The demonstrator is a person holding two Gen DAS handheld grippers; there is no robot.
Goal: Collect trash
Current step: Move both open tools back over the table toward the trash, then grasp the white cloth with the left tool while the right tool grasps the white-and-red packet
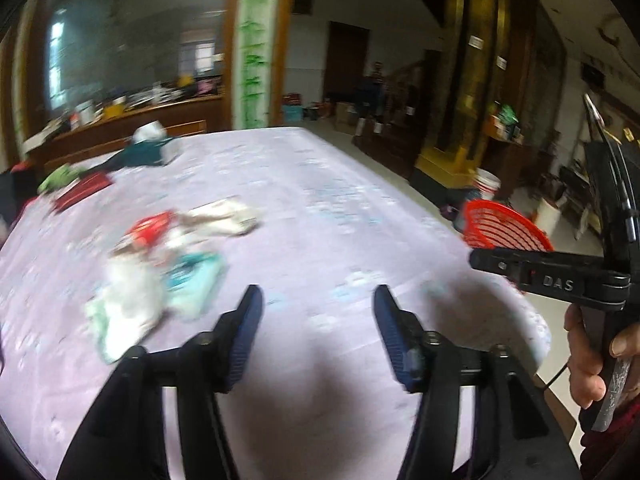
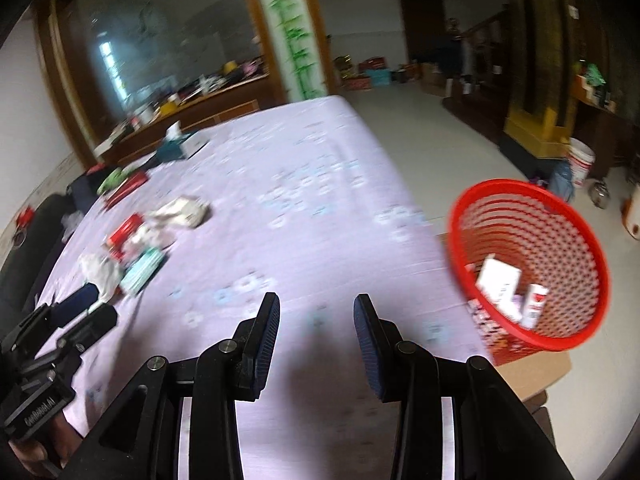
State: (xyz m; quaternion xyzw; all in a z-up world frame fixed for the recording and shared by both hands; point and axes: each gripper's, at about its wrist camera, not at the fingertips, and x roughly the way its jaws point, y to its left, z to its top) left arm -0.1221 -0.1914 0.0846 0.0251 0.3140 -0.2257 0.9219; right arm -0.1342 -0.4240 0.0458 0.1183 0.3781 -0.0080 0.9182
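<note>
A heap of trash (image 1: 160, 256) lies on the purple tablecloth (image 1: 320, 208): crumpled white paper, a red wrapper and a teal packet; the same trash heap (image 2: 136, 248) shows in the right wrist view. My left gripper (image 1: 318, 296) hovers open over bare cloth, right of the heap. My right gripper (image 2: 316, 304) is open too, empty, above the table's near edge. A red mesh basket (image 2: 528, 264) stands off the table's right edge with a white box and other packets inside. The red basket (image 1: 504, 228) peeks past the table in the left wrist view.
A tissue box (image 2: 180, 144), a green item and a red flat box (image 2: 126, 188) lie at the table's far left. The basket rests on a cardboard box (image 2: 532, 368). A white bucket (image 2: 580, 164) stands on the floor beyond. A hand (image 1: 588, 352) holds the right gripper's handle.
</note>
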